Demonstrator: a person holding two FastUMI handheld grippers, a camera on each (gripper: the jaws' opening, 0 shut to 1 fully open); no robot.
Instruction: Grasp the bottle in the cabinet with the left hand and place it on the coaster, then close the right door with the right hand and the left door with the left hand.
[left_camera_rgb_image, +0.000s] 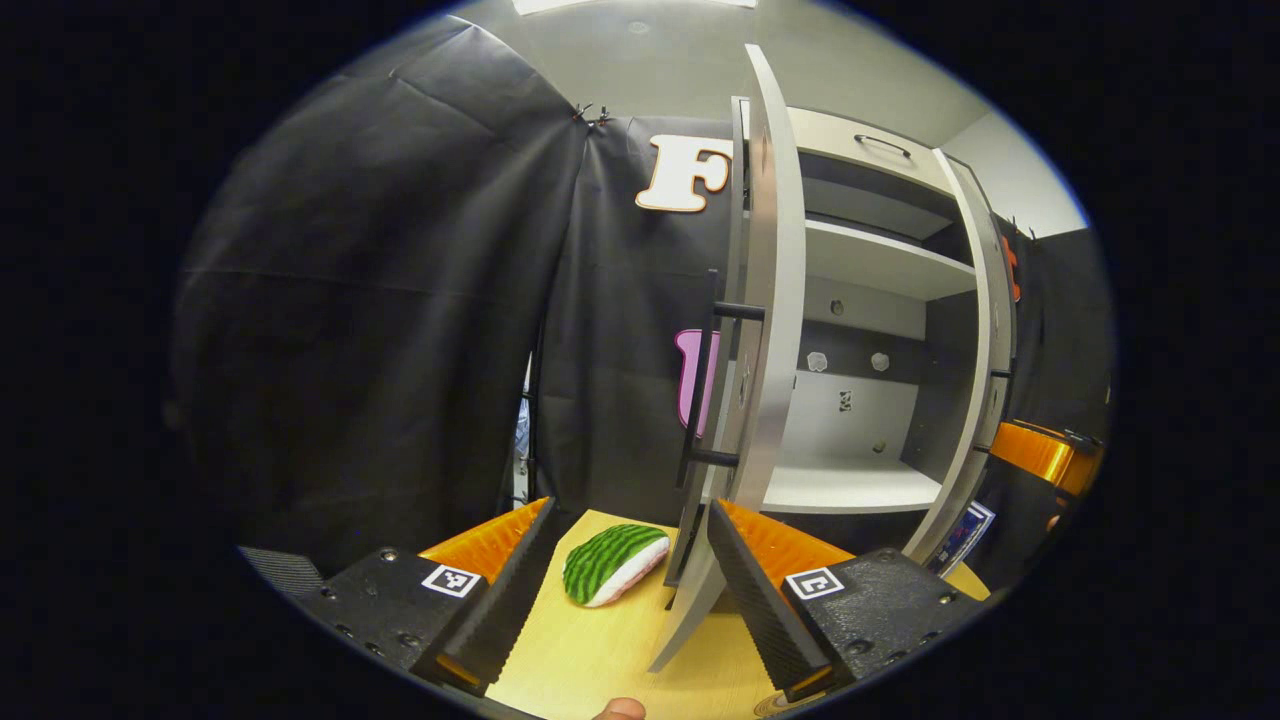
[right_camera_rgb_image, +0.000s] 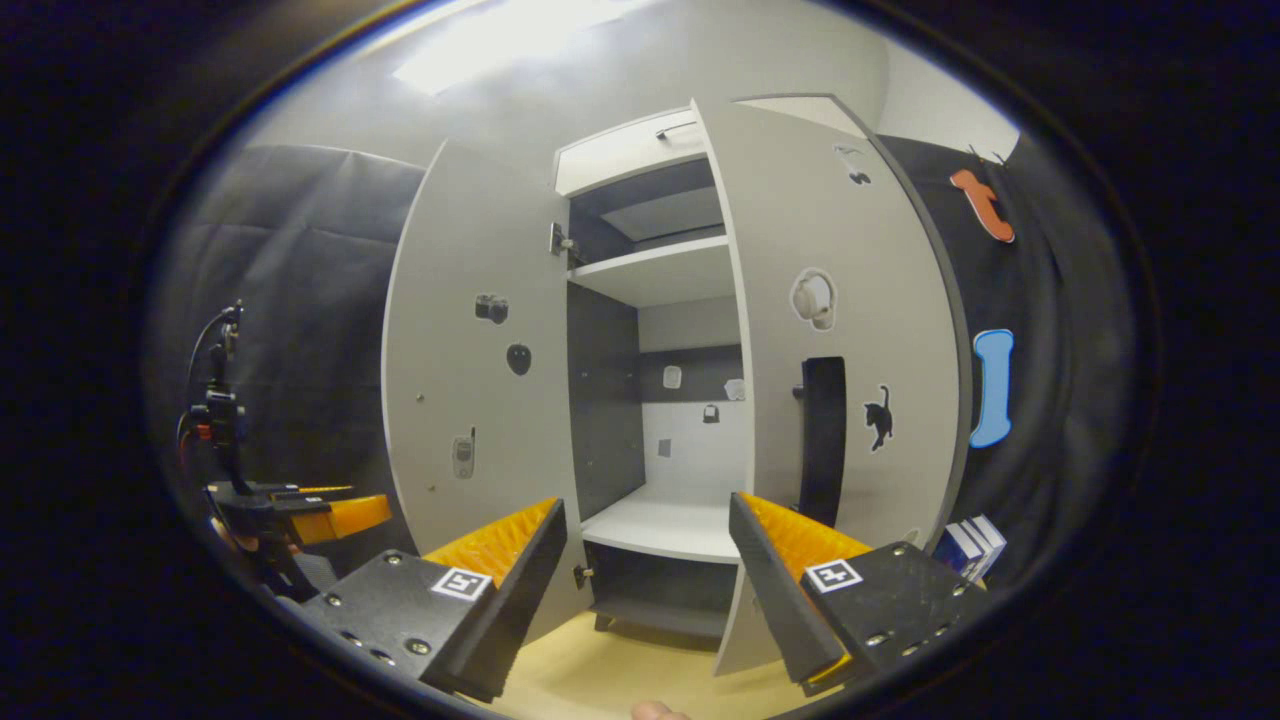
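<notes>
Between your left gripper (left_camera_rgb_image: 628, 560) jaws, which stand wide apart with nothing in them, the left door (left_camera_rgb_image: 770, 330) stands edge-on, a watermelon-patterned cushion (left_camera_rgb_image: 612, 563) beside it on the table (left_camera_rgb_image: 600, 650). Your right gripper (right_camera_rgb_image: 650, 560) is spread too, facing the cabinet (right_camera_rgb_image: 665, 400), near the right door (right_camera_rgb_image: 850, 330); both doors are open.

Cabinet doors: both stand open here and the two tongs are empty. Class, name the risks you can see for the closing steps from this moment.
1. The left door stands edge-on just ahead of the open left tongs; a careless push could slip off its thin edge or catch its black handle.
2. The right tongs, also open, point into the gap between the doors, so the right door swinging shut could knock them.
3. The watermelon-patterned cushion on the table lies near the left door's foot and might get swept.
</notes>
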